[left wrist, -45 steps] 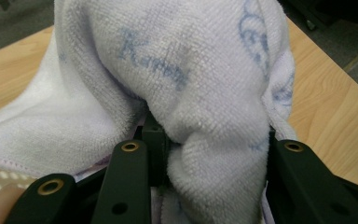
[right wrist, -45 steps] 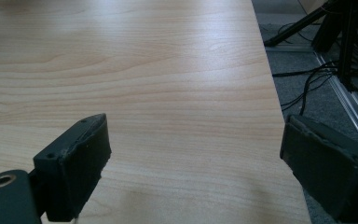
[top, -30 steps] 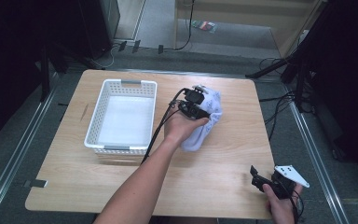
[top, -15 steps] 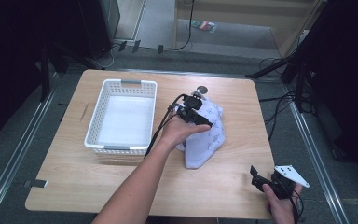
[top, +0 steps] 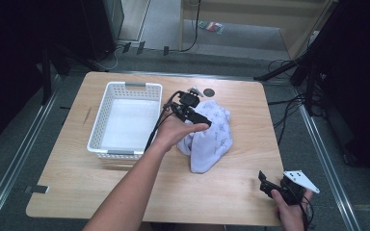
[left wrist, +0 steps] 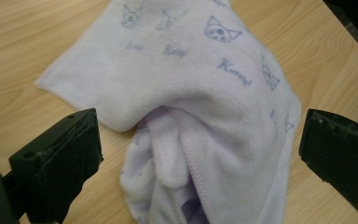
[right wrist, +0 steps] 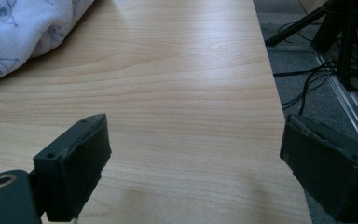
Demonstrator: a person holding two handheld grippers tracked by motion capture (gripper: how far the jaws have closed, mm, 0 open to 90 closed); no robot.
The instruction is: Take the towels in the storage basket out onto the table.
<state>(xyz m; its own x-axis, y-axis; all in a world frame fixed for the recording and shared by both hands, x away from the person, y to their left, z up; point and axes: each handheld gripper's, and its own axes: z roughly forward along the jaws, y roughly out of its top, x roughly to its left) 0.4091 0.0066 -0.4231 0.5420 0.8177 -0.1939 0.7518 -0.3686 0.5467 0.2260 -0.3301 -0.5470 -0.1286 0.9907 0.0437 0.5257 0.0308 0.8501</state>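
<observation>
High view: wooden table (top: 125,192) on grey floor (top: 9,159), cables at right. White basket (top: 96,130) left of centre, nothing inside. Pale lilac towel (top: 209,142) crumpled just right of basket. Left gripper (top: 192,115) over towel's left edge; right gripper (top: 270,185) at near right corner.

Left gripper view: jaws just opened wide, towel (left wrist: 205,102) lying on table between them, pads clear of it.

Right gripper view: jaws apart over bare wood; towel corner (right wrist: 23,32) upper left.

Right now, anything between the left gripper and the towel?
Nothing visible. The left gripper hangs right over the towel; its jaws have just been opening and stand wide, with the crumpled cloth on the table between them but not pinched. No other object sits between them and the cloth.
</observation>
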